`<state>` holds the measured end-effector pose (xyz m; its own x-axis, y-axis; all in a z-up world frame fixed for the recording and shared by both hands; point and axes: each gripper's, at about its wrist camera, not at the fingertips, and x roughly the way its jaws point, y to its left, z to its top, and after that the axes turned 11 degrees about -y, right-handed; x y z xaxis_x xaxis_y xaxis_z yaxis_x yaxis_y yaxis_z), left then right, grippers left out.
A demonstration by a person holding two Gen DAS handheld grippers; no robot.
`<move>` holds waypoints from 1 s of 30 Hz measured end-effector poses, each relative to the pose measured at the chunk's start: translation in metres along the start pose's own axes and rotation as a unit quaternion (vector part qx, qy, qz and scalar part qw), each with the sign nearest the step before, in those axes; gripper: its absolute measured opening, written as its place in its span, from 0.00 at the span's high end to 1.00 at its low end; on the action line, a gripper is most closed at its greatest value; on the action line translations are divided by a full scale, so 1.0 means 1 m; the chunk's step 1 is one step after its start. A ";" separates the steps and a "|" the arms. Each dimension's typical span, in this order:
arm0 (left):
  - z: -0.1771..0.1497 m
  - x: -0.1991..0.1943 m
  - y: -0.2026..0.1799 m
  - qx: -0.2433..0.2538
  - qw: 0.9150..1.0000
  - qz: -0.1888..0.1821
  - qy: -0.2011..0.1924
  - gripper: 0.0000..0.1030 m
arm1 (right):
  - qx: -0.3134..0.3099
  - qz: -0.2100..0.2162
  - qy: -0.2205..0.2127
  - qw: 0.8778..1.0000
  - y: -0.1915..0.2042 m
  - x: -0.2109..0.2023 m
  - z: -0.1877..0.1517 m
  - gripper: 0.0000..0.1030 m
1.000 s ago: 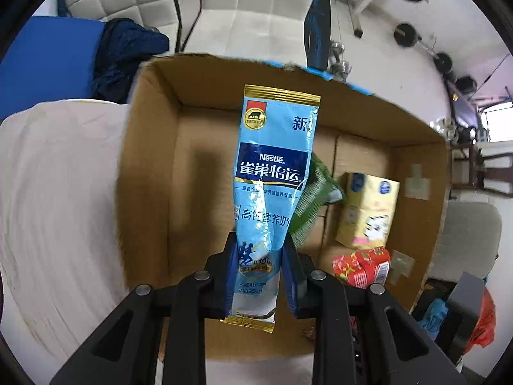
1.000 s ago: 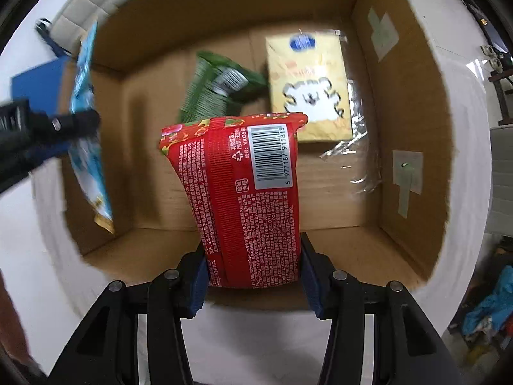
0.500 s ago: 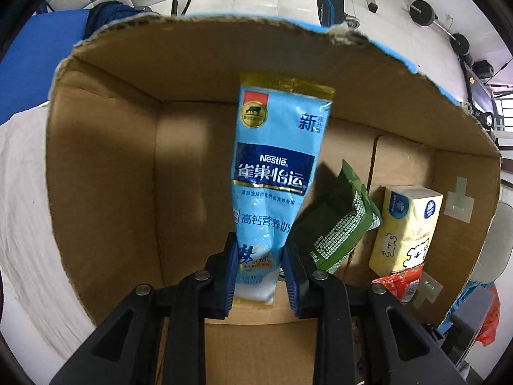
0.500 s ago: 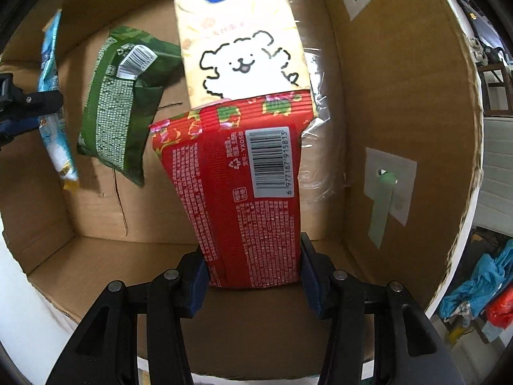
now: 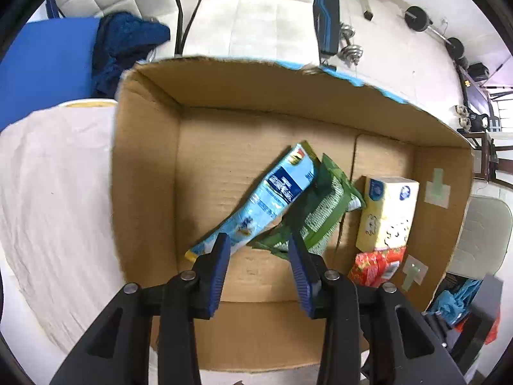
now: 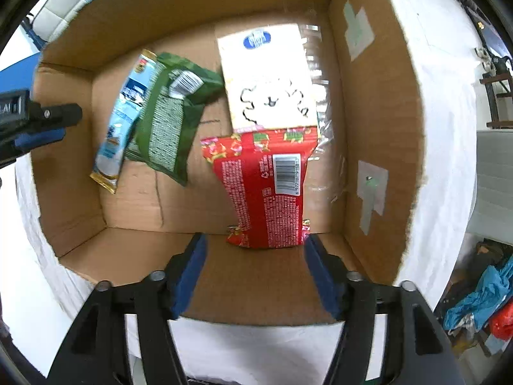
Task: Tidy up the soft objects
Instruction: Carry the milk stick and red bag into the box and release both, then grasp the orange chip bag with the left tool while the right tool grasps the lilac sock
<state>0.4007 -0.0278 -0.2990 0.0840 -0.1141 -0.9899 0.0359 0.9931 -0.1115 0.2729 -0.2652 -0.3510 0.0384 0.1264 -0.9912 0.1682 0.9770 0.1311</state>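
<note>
Left gripper spread wide, holding nothing, above the near side of the cardboard box. Right gripper likewise released, jaws apart at the box's near edge. Just beyond the right fingertips lies the red packet on the box floor, long axis pointing away from that claw, far end overlapping the yellow tissue pack. Ahead of the left claw the blue milk-powder sachet lies on a diagonal, near end toward the left wall, far end toward the middle, leaning on the green packet beside it. Right arm is nearer the red packet, left arm nearer the sachet. Change from half a second back: each claw then clenched its packet upright over the box; both packets are now dropped inside and both claws sit higher, backed off. Judgement: this pair is placed; next move is likely retreat from the box.
</note>
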 end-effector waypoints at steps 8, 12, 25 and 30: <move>-0.047 -0.051 -0.001 0.022 0.996 0.007 -0.087 0.09 | -0.013 -0.001 -0.067 0.998 -0.005 -0.041 -0.006 0.00; -0.068 -0.068 -0.003 0.023 0.992 0.013 -0.122 0.03 | -0.017 -0.013 -0.099 0.995 -0.001 -0.058 -0.012 0.00; -0.149 -0.141 -0.018 0.025 0.972 0.031 -0.230 0.03 | -0.051 -0.022 -0.194 0.979 0.006 -0.117 -0.071 0.00; -0.170 -0.162 -0.023 0.019 0.967 0.034 -0.251 0.03 | -0.054 -0.007 -0.210 0.976 0.001 -0.140 -0.091 0.00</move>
<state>0.2174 -0.0272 -0.1506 0.5603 -0.0556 -0.8264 0.0485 0.9982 -0.0343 0.1778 -0.2657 -0.2140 0.4419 0.0525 -0.8955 0.0679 0.9935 0.0918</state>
